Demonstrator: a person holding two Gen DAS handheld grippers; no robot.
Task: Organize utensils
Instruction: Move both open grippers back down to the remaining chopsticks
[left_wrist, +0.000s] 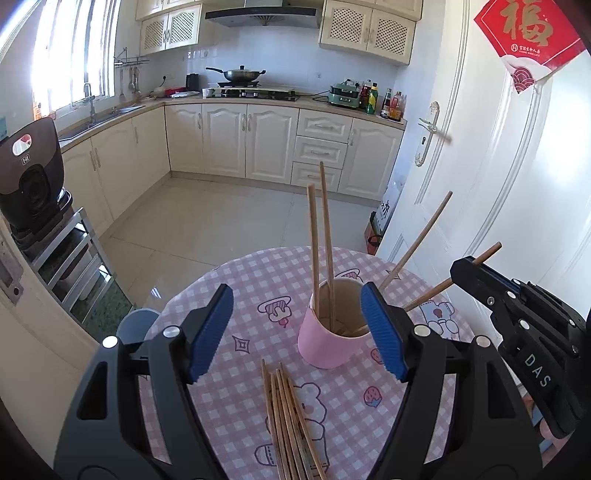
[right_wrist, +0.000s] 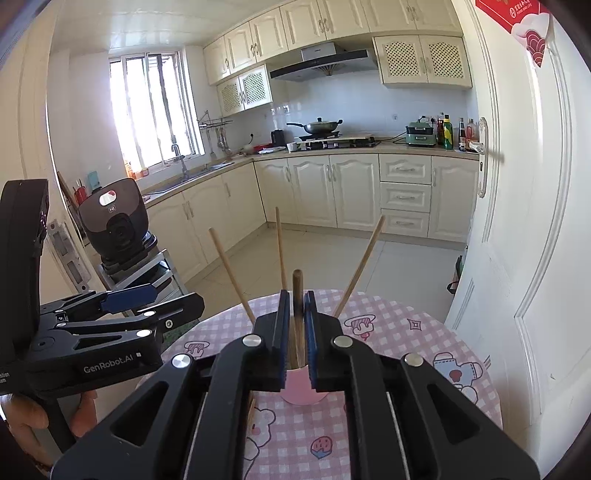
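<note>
A pink cup (left_wrist: 332, 343) stands on the round table with the pink checked cloth (left_wrist: 240, 288). Three wooden chopsticks (left_wrist: 321, 240) stick up out of it. My left gripper (left_wrist: 297, 332) is open just in front of the cup, with nothing between its blue pads. A bundle of loose chopsticks (left_wrist: 288, 417) lies on the cloth below it. My right gripper (right_wrist: 296, 295) is shut on one chopstick (right_wrist: 297, 277) above the pink cup (right_wrist: 303, 393). In the left wrist view the right gripper (left_wrist: 466, 267) comes in from the right with that chopstick slanting down toward the cup's rim.
A dark rice cooker (left_wrist: 31, 177) sits on a metal rack at the left. A white door (left_wrist: 498, 184) stands close behind the table on the right. A grey stool (left_wrist: 136, 325) is by the table's left edge. A hand (right_wrist: 22, 417) holds the left gripper.
</note>
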